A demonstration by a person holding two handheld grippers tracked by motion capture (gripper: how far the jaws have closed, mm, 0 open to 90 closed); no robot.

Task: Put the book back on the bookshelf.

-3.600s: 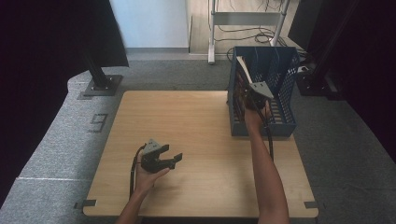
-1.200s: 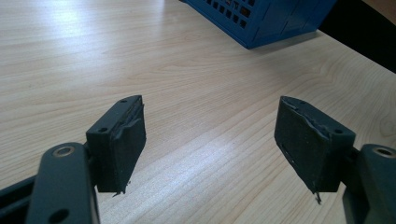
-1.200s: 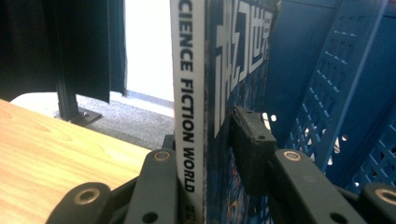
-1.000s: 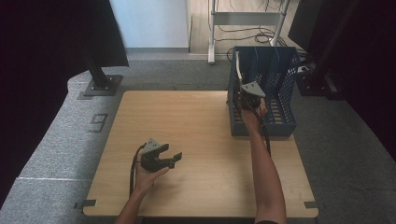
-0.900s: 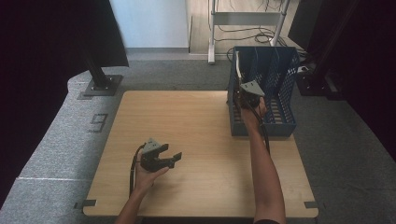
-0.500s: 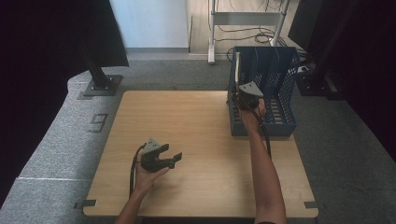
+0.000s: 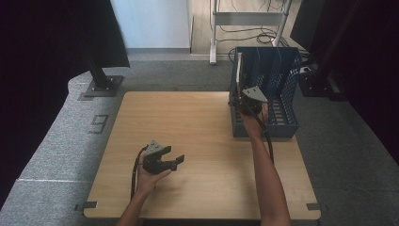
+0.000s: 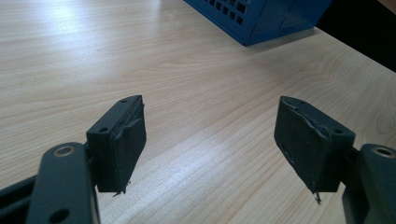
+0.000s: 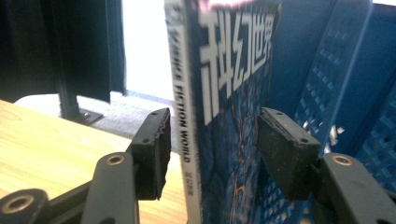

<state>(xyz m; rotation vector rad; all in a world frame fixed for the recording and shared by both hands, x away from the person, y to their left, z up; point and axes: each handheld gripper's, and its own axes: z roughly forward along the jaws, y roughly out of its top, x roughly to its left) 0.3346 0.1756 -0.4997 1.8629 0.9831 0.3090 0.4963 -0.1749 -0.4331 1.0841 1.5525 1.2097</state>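
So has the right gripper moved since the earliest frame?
Yes. The right gripper has shifted slightly toward the far end of the blue rack, its jaws open around the upright magazine.

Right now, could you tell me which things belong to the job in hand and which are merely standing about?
In use: right gripper, open around the upright magazine; blue file rack.
Idle: left gripper, open over the table; black stand base.

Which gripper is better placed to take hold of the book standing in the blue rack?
Right. The right gripper has its open jaws on either side of the book; the left gripper is far off.
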